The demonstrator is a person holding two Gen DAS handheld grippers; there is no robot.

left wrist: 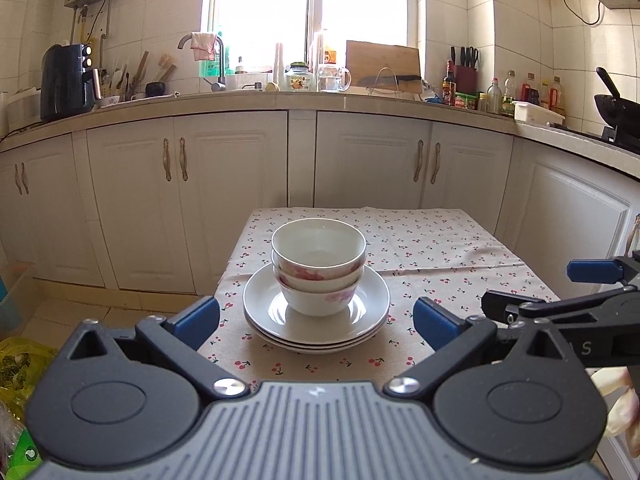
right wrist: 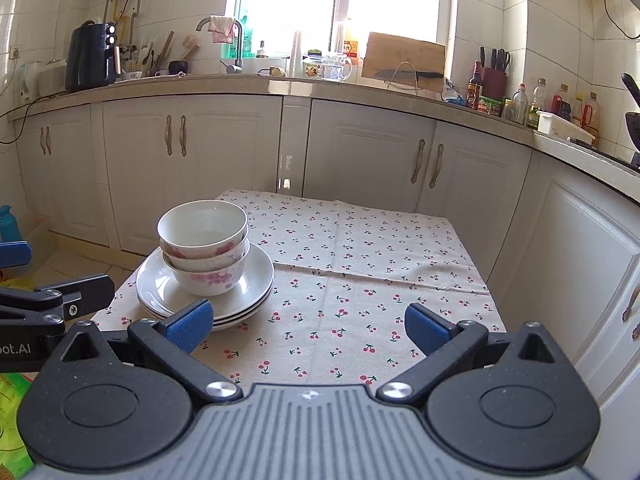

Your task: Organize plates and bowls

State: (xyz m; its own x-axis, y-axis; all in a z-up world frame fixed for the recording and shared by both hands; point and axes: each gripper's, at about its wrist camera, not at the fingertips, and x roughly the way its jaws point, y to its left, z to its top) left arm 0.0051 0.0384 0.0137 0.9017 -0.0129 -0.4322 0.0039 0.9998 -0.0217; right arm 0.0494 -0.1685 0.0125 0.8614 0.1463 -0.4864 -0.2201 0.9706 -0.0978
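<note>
Three nested white bowls point(left wrist: 319, 264) with pink flower prints stand on a stack of three white plates point(left wrist: 316, 314) on the cherry-print tablecloth point(left wrist: 440, 248). My left gripper point(left wrist: 316, 322) is open just in front of the stack, its blue pads level with the plates' near rim and nothing between them. In the right wrist view the bowls point(right wrist: 204, 250) and plates point(right wrist: 244, 292) sit at the left. My right gripper point(right wrist: 306, 328) is open over bare cloth to the right of the stack, its left pad near the plates' rim.
The small table point(right wrist: 380, 264) stands before white kitchen cabinets point(left wrist: 224, 196). The counter point(left wrist: 320, 100) behind holds an air fryer, a tap, jars, a cutting board, bottles and a wok. Bags lie on the floor at the left. A hand point(left wrist: 620, 404) shows at the right edge.
</note>
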